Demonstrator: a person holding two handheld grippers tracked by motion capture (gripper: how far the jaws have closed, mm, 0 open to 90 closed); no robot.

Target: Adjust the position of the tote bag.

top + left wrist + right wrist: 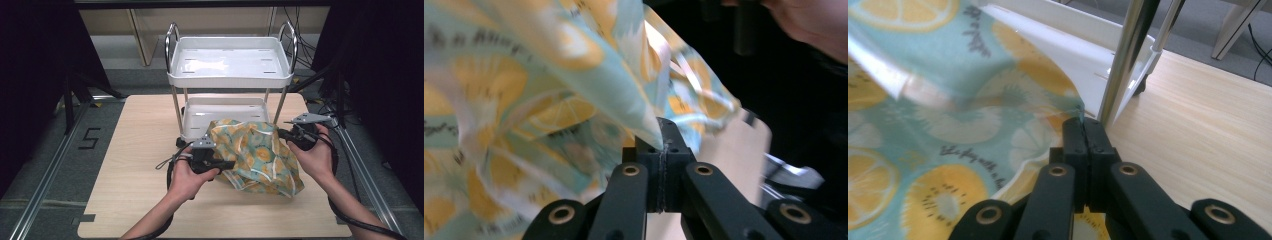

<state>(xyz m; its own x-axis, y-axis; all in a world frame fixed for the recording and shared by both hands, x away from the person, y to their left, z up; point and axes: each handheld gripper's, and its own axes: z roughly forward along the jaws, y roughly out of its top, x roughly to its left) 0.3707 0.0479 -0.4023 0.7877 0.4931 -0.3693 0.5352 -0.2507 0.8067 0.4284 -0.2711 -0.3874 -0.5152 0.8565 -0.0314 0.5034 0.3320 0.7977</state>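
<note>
Holding a printed plastic bag [256, 155] between both tools, I record the following. My left gripper [663, 131] is clenched on an edge of the bag; in its own view the two black jaws meet with the film pinched at their tips, and the bulk of the bag billows up and to the left of them. My right gripper [1083, 125] is likewise clamped, its jaws together on a corner of the film, with the bag spreading away to the left of the tips and a chrome post [1124, 60] of the white cart [230, 75] standing just beyond them.

From the high view, the bag hangs puffed between my left gripper [223, 164] and my right gripper [283, 134], its lower end touching the wooden table [140, 150] just beyond my left hand. It sits directly ahead of the cart's lower tray [200, 112], overlapping that tray's near edge in the picture; whether it touches the tray I cannot tell.

Assessment of progress: both holds are secured, so the pickup stage looks complete. The bag is lifted in part only. Judging by its position against the cart, placement on a shelf seems the likely aim, and that remains undone: neither tray carries the bag. I cannot tell whether the bag holds anything.
</note>
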